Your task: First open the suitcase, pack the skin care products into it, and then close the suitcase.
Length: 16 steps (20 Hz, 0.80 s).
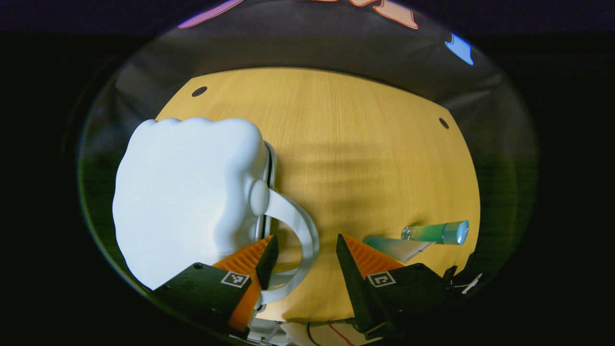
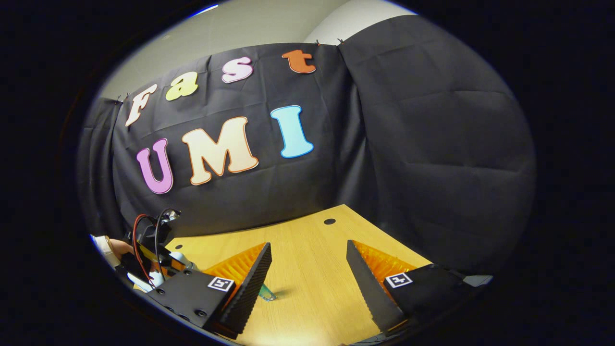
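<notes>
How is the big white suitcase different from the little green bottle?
The suitcase is big, plain white and bumpy, with a curved handle; the bottle is small, slim and see-through green. The suitcase sits right by the left claw; the bottle lies on its side farther off. Both rest on the wooden table.

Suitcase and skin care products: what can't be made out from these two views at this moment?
- Suitcase, left gripper view: the near corner is hidden behind the left gripper; whether it is latched can't be told.
- Tube, left gripper view: partly hidden behind a finger.
- Bottle, right gripper view: mostly hidden behind a finger of the right gripper.
</notes>
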{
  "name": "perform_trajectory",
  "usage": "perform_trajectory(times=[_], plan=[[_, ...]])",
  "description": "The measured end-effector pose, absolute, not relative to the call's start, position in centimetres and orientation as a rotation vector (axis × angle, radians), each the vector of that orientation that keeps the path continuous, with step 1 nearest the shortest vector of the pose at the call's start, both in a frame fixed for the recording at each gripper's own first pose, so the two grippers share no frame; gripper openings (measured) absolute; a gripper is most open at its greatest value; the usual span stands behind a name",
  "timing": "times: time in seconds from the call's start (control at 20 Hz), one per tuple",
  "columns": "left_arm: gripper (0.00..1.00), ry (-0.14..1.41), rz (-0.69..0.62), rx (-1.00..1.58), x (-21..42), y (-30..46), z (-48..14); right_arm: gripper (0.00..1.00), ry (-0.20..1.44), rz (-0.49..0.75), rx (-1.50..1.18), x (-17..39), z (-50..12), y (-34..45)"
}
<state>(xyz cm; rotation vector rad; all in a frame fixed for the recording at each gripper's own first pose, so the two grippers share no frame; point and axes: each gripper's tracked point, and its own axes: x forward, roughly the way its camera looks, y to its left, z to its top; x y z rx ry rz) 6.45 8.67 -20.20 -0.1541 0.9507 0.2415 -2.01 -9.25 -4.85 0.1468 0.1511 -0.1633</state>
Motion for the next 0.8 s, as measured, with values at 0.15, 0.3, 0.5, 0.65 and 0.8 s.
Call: perform_trajectory(times=[0.15,0.3,0.5,0.65,0.8], plan=[[0.66,0.997,0.247,-0.124,6.5,8.5,-21.0,0.98,0.162,-0.173,0.168,-2.0,-5.2,-9.8],[0.66,1.035,0.250,-0.083,6.6,8.6,-22.0,0.98,0.169,-0.188,0.169,-2.2,-5.4,-10.5],[0.62,1.078,0.253,-0.042,6.8,8.8,-22.8,0.98,0.173,-0.194,0.166,-2.1,-5.4,-11.2],[0.53,1.101,0.250,-0.032,7.0,9.0,-23.4,0.98,0.180,-0.193,0.162,-1.9,-5.6,-11.3],[0.38,1.138,0.225,-0.052,6.9,8.2,-24.3,0.98,0.188,-0.184,0.160,-1.8,-6.0,-11.2]])
